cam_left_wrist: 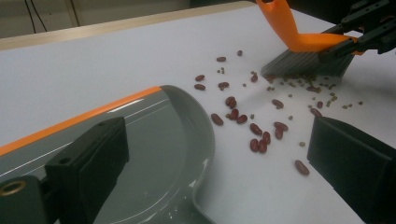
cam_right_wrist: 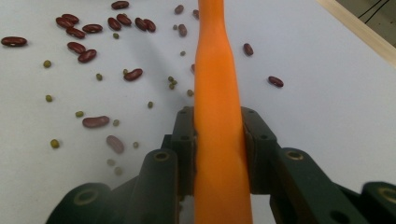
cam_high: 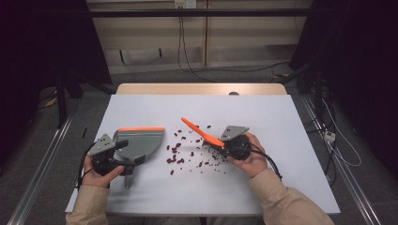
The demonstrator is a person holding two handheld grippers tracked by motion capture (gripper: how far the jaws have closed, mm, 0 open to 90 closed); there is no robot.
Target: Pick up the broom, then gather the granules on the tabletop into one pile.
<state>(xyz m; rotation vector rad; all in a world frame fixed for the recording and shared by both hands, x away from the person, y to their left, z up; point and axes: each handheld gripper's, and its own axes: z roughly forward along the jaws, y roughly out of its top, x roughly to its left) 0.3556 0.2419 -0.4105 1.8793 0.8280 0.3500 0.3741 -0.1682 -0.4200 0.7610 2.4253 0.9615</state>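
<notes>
Beans [cam_high: 187, 152] all lie loose mid-frame, none in the dustpan [cam_high: 138, 140] at left, which the left gripper [cam_high: 123, 159] grasps by its handle while the right gripper [cam_high: 220, 144] clamps the orange brush [cam_high: 202, 132].

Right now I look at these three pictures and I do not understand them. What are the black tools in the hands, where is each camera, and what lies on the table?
A person sits at a white table and holds a two-jaw gripper in each hand. One camera looks down from above; one more rides on each gripper, looking along its black jaws. The right gripper is shut on the orange handle of a small brush, whose grey bristles touch the table. The left gripper is at the handle of a grey dustpan; whether it clamps is unclear. Between them lie scattered red beans and small green beans.
</notes>
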